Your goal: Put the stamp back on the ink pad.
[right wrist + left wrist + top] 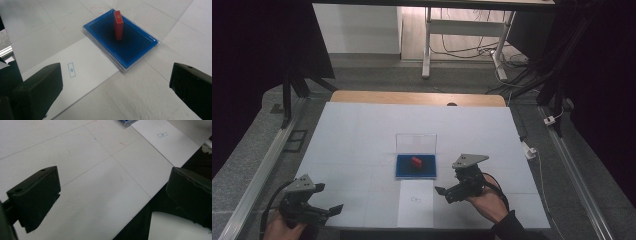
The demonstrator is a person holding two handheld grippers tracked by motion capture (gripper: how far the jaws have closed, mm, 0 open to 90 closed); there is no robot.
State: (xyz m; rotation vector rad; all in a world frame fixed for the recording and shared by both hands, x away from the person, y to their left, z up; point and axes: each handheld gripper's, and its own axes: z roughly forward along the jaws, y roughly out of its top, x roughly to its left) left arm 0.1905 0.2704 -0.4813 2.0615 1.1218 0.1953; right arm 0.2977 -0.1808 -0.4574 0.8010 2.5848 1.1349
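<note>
A blue ink pad tray lies mid-table with its clear lid raised behind it. A small red stamp block stands upright on the pad. In front of the tray lies a white sheet bearing a small blue printed mark. My right gripper hovers open just right of the sheet, nothing between its jaws. My left gripper is open at the table's front left corner, also empty.
The white table top has a wooden strip along its far edge. Aluminium rails run along both sides. A white desk frame and cables sit on the floor beyond. The table's front edge runs under the left gripper.
</note>
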